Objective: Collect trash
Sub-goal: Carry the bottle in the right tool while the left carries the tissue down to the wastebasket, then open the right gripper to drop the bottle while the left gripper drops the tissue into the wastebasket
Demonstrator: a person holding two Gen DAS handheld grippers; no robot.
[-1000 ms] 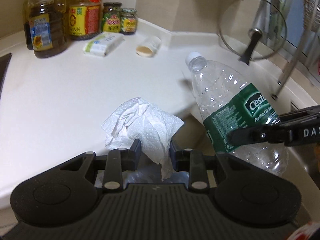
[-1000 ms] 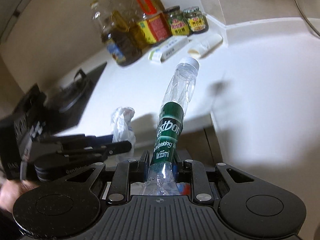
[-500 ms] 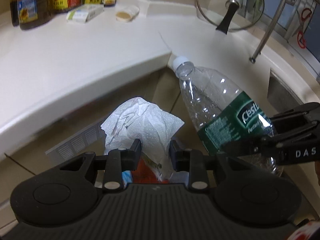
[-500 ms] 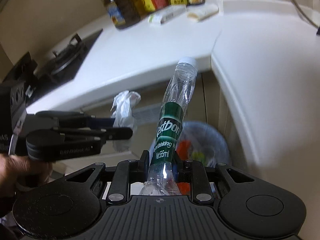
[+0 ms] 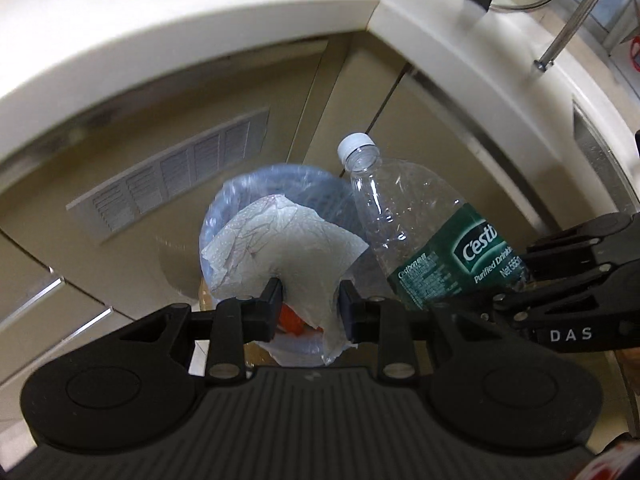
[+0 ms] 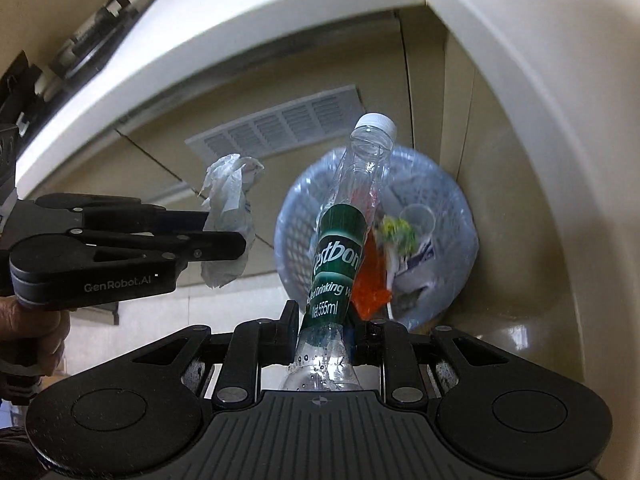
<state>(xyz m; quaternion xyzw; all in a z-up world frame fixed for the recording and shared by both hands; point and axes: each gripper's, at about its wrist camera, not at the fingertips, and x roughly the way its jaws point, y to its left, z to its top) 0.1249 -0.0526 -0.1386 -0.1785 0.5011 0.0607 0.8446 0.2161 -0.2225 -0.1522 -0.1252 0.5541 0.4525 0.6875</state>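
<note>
The crumpled paper towel [image 5: 280, 248] is pinched between the pads of the left gripper [image 5: 310, 306] and hangs in the air over the near rim of the trash bin [image 6: 296, 224]; from the right wrist view it sits just left of the bin's mouth. The empty plastic bottle [image 6: 340, 248] — clear, with a green label and a white cap — is clamped low on its body by the right gripper [image 6: 324, 332], cap end pointing away and reaching across the bin's opening. The bin stands on the floor in the corner where two runs of beige cabinet doors [image 5: 256, 80] meet; it is lined with a bluish bag and holds an orange wrapper [image 6: 370, 284], a clear plastic cup [image 6: 420, 218] and scraps of paper. A white louvred vent [image 6: 276, 124] is set into the cabinet face behind it; the pale countertop edge [image 6: 248, 24] curves above — a hand [image 6: 28, 336] grips the left tool's handle.
</note>
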